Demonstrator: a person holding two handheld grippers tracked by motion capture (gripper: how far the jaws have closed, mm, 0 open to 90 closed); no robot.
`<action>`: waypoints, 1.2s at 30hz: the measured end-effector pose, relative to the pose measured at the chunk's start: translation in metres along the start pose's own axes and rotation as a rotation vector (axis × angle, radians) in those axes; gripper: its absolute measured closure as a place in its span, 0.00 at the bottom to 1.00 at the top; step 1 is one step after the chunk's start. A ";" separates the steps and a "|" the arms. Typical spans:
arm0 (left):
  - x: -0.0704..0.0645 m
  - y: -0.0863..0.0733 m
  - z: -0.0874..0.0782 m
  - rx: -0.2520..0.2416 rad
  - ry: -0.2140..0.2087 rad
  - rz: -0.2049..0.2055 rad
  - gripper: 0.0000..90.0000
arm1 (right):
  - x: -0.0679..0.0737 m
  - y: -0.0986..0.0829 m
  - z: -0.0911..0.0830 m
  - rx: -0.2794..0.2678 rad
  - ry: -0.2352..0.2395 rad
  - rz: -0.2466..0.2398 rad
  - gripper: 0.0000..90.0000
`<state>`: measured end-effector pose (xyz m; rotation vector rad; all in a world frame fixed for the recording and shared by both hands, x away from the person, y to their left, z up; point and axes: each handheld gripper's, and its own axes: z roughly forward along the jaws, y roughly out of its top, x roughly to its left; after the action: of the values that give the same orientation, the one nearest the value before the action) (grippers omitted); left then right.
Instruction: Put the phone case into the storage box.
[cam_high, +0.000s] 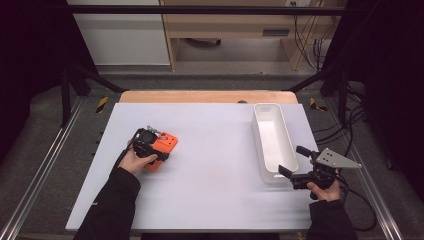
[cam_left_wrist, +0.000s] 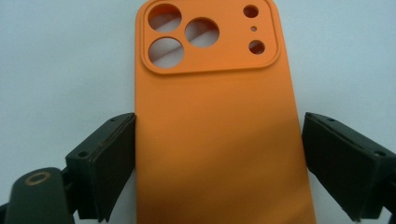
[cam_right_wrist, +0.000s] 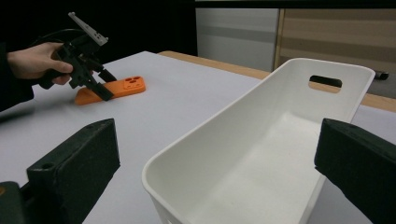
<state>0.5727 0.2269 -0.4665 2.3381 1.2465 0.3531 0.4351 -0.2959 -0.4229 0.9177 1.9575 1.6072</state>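
White bin holds nothing; orange phone case lies on table, well apart.

A white table with a strip of bare wood along its far edge is seen from above. Two things are carried directly on it. An orange phone case is laid flat on the left part, camera holes turned away from the person. A long white bin is set lengthwise near the right edge, well apart from the case.
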 end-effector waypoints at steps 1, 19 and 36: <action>0.000 0.000 0.000 0.000 0.001 -0.002 0.14 | 0.000 0.000 0.000 -0.001 0.002 0.001 0.00; 0.002 -0.001 -0.003 -0.001 -0.014 0.009 0.17 | 0.000 0.000 0.000 0.000 0.001 0.000 0.00; -0.005 -0.001 -0.035 -0.101 -0.031 0.036 0.17 | 0.000 0.000 0.000 -0.001 0.004 -0.003 0.00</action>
<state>0.5545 0.2330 -0.4366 2.2740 1.1468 0.3807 0.4350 -0.2960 -0.4229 0.9119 1.9589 1.6097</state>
